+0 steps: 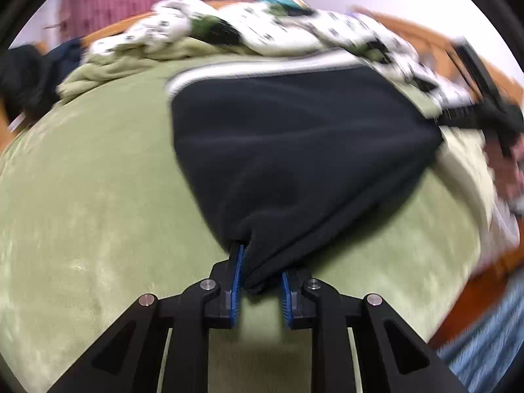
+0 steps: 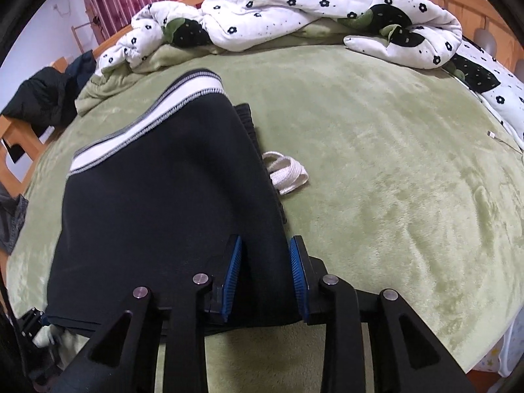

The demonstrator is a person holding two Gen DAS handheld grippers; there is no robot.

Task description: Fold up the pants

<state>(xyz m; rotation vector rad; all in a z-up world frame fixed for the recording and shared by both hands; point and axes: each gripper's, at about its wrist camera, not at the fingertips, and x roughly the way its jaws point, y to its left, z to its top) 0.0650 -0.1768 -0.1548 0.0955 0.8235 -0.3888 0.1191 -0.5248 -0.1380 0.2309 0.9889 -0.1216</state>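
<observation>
Pants [image 2: 157, 196], one black pair, lie on a green-blanketed bed [image 2: 376, 163], waistband toward the rumpled floral quilt [image 2: 294, 9] at the far edge, open blanket to their right. Left tool [image 1: 262, 275] pinches a bunched corner; right tool [image 2: 265, 275] straddles the fabric's near edge, whether its pads press is unclear.

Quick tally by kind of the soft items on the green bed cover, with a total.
Black pants: 1
Floral white quilt: 1
Cream strap bundle: 1
Total: 3

All lie on the green bed cover. The strap bundle sits beside the pants' right edge; I cannot tell whether it is attached to them.
</observation>
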